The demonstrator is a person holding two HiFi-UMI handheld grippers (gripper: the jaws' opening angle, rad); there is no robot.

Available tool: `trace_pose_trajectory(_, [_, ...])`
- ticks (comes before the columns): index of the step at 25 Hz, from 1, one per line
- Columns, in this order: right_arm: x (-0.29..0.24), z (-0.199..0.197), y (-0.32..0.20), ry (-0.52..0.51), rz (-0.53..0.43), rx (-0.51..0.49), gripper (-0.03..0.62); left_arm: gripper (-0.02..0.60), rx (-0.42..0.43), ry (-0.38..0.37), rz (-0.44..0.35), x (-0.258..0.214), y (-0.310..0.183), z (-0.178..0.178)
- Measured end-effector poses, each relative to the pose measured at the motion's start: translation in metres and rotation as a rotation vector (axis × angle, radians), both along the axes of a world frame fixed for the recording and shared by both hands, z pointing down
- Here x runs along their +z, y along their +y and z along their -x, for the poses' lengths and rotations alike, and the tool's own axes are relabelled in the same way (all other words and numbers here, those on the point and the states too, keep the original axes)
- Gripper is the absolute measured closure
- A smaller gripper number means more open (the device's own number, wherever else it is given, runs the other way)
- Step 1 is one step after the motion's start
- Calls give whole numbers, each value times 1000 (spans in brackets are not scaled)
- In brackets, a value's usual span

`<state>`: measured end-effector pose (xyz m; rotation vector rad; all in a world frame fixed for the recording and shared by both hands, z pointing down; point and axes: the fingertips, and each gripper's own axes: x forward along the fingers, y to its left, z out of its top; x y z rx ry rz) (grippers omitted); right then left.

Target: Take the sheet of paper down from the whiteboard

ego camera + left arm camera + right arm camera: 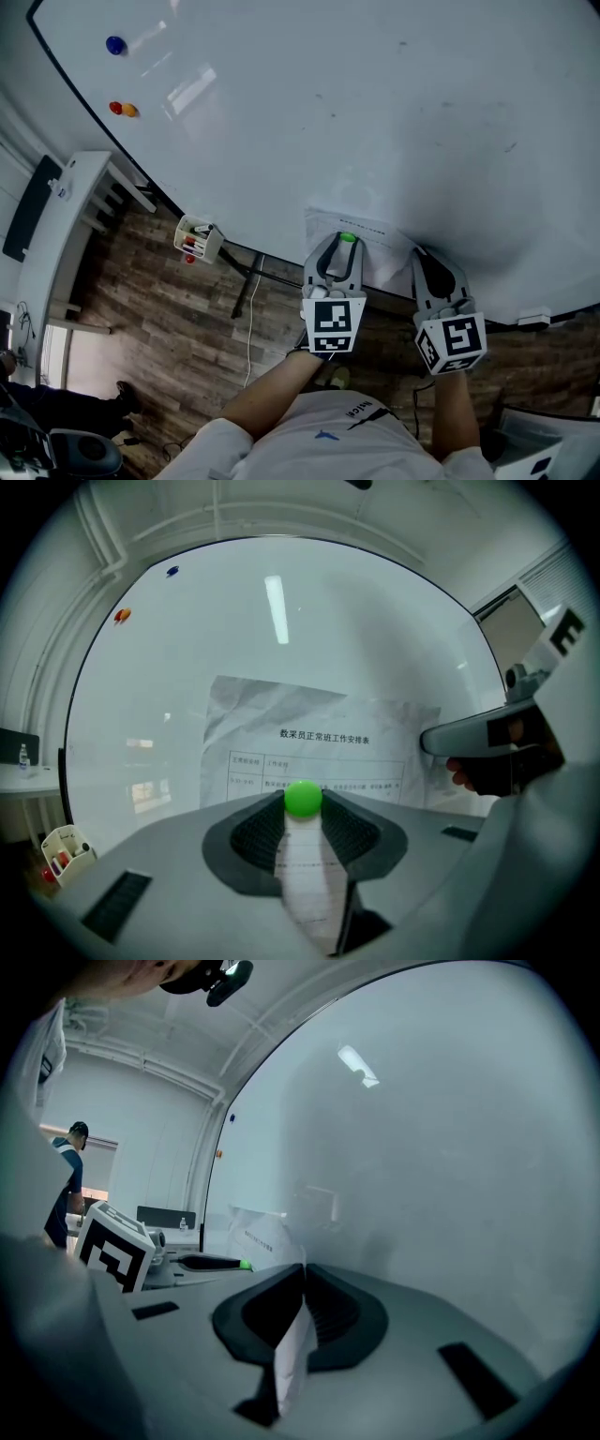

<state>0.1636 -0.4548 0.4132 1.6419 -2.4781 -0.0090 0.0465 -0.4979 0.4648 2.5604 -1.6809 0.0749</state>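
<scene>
Person's white shirt (328,436) and 2 bare forearms sit nearest at the bottom of the head view, 1 gripper in each hand. Left gripper (343,246): jaws stand fairly wide, tips pinching a round green magnet (303,799), 1 pad on each side of it. The magnet sits on the sheet of paper (319,733), about mid-width and low on the sheet. Right gripper (304,1269): jaws nearly together, clamped on the sheet's right edge, which runs edge-on between the pads and hangs out toward the camera.

The sheet is creased, with a printed heading and a table. It lies on the lower part of the whiteboard (328,112), close to its bottom edge, with its right side pulled off the surface. The 2 grippers are side by side, left on the magnet, right just beside it at the sheet's right edge.

Far upper left on the board: 1 blue magnet (115,44), and below it a red magnet (115,108) touching an orange magnet (130,111). A white marker holder (198,238) hangs off the board's lower edge, left of the sheet. Wood-plank floor (169,319) below. Another person (67,1185) stands far left in the right gripper view.
</scene>
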Motion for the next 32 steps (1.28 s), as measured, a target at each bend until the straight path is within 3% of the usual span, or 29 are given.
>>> trace_pose_trajectory(10, [-17, 2, 10, -103, 5, -29, 580, 448, 75, -18, 8, -14, 20, 4])
trace_pose_trajectory(22, [-46, 7, 39, -67, -51, -80, 580, 448, 177, -1, -42, -59, 75, 0])
trace_pose_trajectory(32, [-71, 7, 55, -44, -101, -109, 580, 448, 196, 14, -86, -89, 95, -5])
